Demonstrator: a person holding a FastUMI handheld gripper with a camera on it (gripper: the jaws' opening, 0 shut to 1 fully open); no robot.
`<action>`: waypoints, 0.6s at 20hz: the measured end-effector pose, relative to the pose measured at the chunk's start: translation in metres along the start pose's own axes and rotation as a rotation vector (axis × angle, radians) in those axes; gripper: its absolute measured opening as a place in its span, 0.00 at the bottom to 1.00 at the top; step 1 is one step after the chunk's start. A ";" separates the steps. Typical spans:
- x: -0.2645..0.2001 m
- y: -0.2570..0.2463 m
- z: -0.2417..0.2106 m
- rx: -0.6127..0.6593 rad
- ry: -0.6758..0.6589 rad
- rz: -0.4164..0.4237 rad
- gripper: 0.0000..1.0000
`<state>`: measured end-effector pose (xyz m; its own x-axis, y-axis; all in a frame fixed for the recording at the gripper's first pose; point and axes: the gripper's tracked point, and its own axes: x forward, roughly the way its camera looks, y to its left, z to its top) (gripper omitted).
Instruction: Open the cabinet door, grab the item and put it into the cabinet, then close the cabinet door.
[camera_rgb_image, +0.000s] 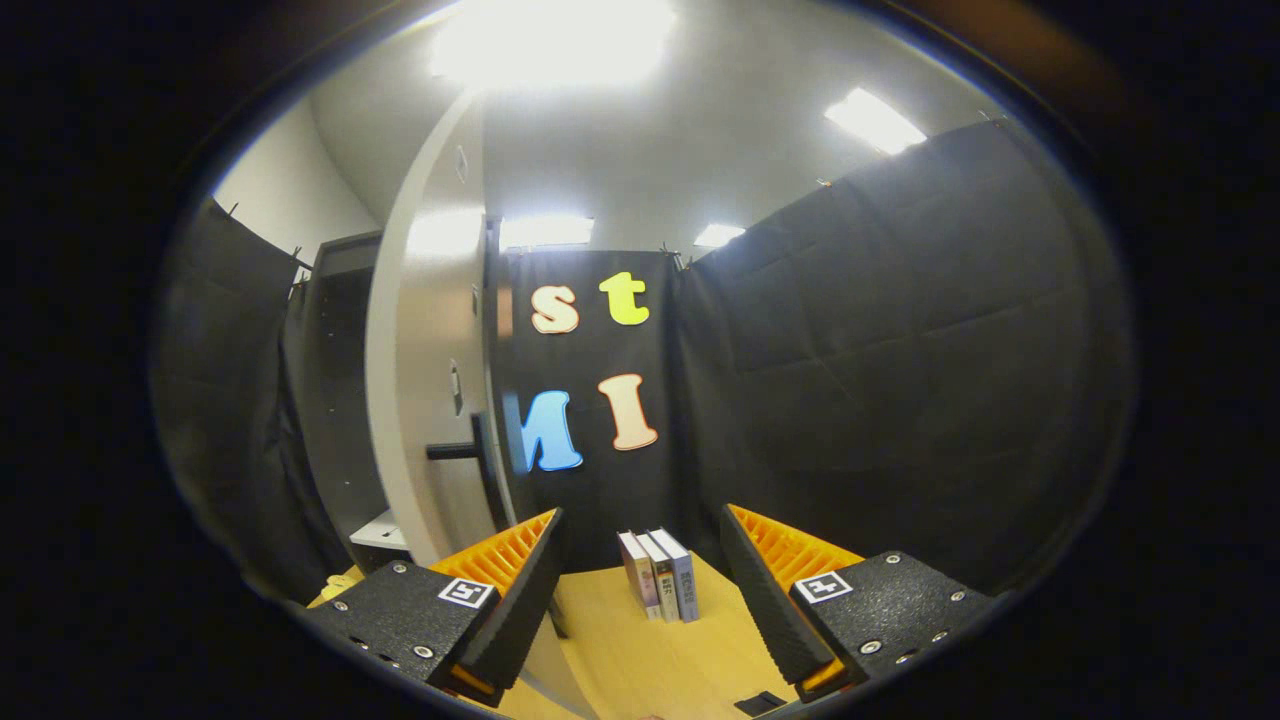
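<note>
Booth w/ black cloth walls, ceiling lights on; wooden desk (640, 660) below us. Cabinet (335, 400) stands at desk's left side, its door (425, 380) swung open toward us, seen nearly edge-on, dark handle (465, 452) sticking out. We judge step 1 (open door) done; grab, place and close are left.

Item = small set of three books (660, 575), standing upright near desk's far edge, just in front of the cloth wall. Long axis vertical; spines face us, leaning slightly left at the top.

Gripper (640, 570) open: fingers spread wide, nothing between them, touching nothing. Books sit beyond the fingertips, roughly centred in the gap, so approach looks lined up. Next, in our judgement: advance fwd and clamp across the books' faces.

Small dark object (760, 703) on desk near edge, can't ID.
</note>
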<state>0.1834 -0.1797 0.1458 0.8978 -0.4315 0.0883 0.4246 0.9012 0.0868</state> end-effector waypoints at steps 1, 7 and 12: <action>0.008 -0.005 0.000 -0.001 0.003 -0.020 0.93; 0.041 0.010 -0.012 0.020 0.077 -0.019 0.94; 0.037 0.013 -0.014 0.040 0.077 -0.039 0.85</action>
<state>0.2242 -0.1831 0.1359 0.8877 -0.4604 0.0081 0.4557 0.8809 0.1280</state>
